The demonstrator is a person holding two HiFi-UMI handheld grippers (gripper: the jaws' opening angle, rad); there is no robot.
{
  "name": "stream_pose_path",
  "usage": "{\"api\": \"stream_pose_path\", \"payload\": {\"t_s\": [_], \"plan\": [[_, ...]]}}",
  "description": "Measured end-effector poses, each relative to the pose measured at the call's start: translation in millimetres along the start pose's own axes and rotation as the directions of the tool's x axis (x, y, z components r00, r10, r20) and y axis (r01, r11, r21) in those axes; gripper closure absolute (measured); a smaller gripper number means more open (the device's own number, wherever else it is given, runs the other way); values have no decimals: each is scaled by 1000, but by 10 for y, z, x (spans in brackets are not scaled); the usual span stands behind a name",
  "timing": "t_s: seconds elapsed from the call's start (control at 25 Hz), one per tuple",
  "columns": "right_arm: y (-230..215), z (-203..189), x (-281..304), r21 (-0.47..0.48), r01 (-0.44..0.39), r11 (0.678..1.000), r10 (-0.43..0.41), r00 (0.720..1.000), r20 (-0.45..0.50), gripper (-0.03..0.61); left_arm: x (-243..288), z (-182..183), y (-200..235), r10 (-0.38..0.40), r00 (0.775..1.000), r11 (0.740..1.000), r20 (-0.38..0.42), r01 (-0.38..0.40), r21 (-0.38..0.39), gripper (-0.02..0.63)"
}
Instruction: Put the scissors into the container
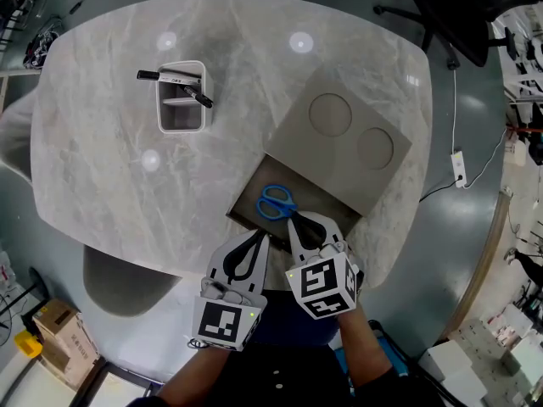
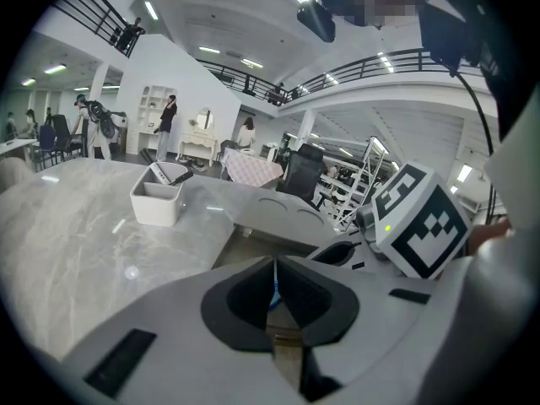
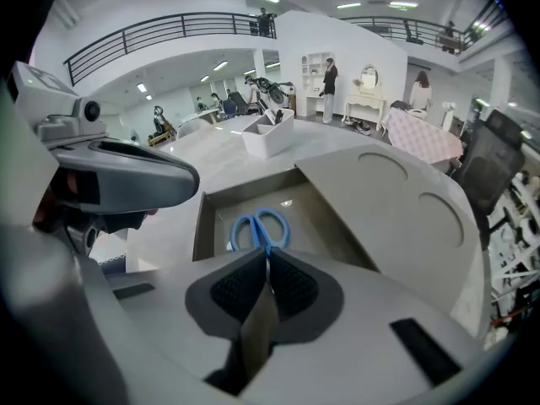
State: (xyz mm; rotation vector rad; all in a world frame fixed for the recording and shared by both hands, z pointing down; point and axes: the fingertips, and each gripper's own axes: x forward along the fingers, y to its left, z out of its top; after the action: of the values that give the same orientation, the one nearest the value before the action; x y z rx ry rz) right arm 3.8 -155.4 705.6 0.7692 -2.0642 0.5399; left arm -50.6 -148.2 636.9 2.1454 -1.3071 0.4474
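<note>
While the table point(image 1: 102, 168) is mostly bare in the head view, the scissors point(image 1: 277, 202) are in the open end of the container point(image 1: 251, 195) by the table's near edge. Their blue handles point away. The right gripper point(image 1: 294, 220) is at the blades and the left gripper point(image 1: 261, 237) is just beside it.

Left gripper view: jaws pressed together, nothing in them.

Right gripper view: jaws clamped on the blades, handles inside the container.

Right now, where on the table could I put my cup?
The marble between the white pen holder and the grey box is bare, and so is the left side of the table. The box's open end is crowded: scissors, right gripper and left gripper.
</note>
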Motion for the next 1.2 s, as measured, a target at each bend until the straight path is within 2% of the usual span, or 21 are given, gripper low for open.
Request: {"api": "stream_pose_path", "payload": {"t_s": [0.2, 0.44, 0.68, 0.8, 1.0, 1.2], "plan": [[-61, 64, -162, 45, 23, 999, -25, 999, 34, 580, -14, 45, -43, -3, 1000, 1000, 20, 3, 11, 594], [-66, 230, -503, 123, 37, 992, -53, 990, 130, 581, -198, 216, -165, -7, 1000, 1000, 24, 6, 22, 594], [-165, 478, -975, 205, 87, 975, -137, 960, 246, 581, -377, 536, -266, -6, 996, 999, 91, 2, 49, 594], [-170, 595, -1275, 234, 108, 966, -180, 933, 311, 581, -501, 710, -370, -14, 992, 998, 125, 5, 68, 594], [-151, 748, -1790, 285, 144, 948, -257, 873, 414, 581, -734, 1012, -567, -35, 982, 995, 187, 16, 103, 594], [-149, 822, -2312, 344, 182, 921, -343, 797, 497, 581, -996, 1294, -802, -66, 965, 990, 254, 32, 137, 594]]}}
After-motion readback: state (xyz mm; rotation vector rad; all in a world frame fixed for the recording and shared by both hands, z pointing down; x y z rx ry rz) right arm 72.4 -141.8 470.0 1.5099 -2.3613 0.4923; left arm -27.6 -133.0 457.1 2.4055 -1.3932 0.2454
